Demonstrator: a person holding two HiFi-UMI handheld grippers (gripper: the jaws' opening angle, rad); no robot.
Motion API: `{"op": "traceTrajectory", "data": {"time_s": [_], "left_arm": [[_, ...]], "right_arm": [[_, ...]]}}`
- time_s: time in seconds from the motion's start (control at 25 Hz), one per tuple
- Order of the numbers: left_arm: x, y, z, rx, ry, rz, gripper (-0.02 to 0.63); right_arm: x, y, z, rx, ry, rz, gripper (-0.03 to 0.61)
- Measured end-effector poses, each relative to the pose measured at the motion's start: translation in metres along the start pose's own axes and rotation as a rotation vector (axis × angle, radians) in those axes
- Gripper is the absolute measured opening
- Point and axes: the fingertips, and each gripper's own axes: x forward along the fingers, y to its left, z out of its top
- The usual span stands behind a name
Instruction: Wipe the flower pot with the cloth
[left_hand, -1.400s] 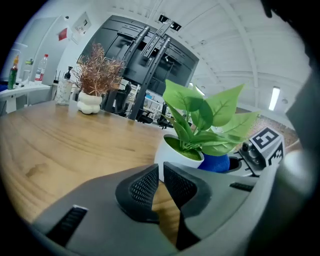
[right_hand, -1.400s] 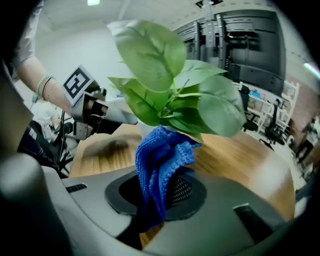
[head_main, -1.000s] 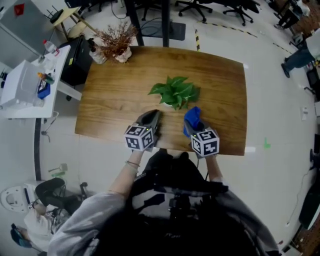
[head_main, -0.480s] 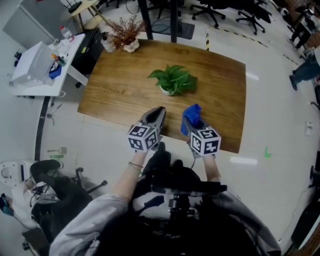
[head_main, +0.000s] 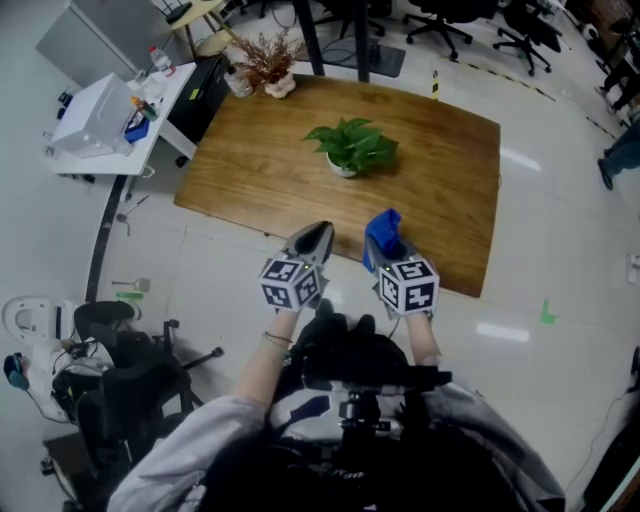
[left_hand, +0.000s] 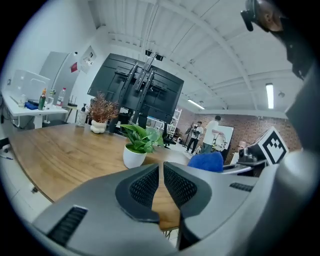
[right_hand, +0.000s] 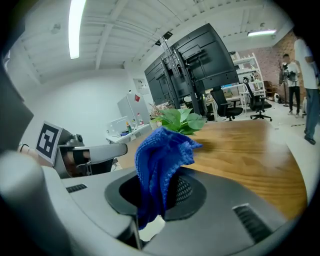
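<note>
A white flower pot with a leafy green plant stands near the middle of the wooden table. Both grippers hover at the table's near edge, well short of the pot. My right gripper is shut on a blue cloth, which sticks up bunched from the jaws. My left gripper is shut with nothing between its pads. In the left gripper view the pot sits ahead on the table, with the blue cloth to its right. In the right gripper view the cloth hides the pot; only plant leaves show.
A small pot of dried twigs stands at the table's far left corner. A white side table with bottles lies to the left. Office chairs stand beyond the table, and a black chair at my left. People stand far off.
The table and pot have slid away from me, farther up the head view. Both grippers now hang at the table's near edge. The cloth stays in the right gripper.
</note>
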Motion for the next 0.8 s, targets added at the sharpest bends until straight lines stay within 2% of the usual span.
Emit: {"op": "traceTrajectory", "data": {"time_s": [0.2, 0.52, 0.8], "left_arm": [[-0.007, -0.008, -0.006, -0.022, 0.001, -0.017, 0.026], [-0.018, -0.011, -0.019, -0.033, 0.029, -0.065, 0.026], [-0.027, -0.007, -0.017, -0.032, 0.028, -0.093, 0.026]], "right_arm": [[-0.008, 0.013, -0.008, -0.002, -0.001, 0.006, 0.071], [-0.016, 0.029, -0.014, -0.004, 0.009, -0.031, 0.071], [-0.016, 0.044, -0.015, -0.006, 0.003, -0.048, 0.071]]}}
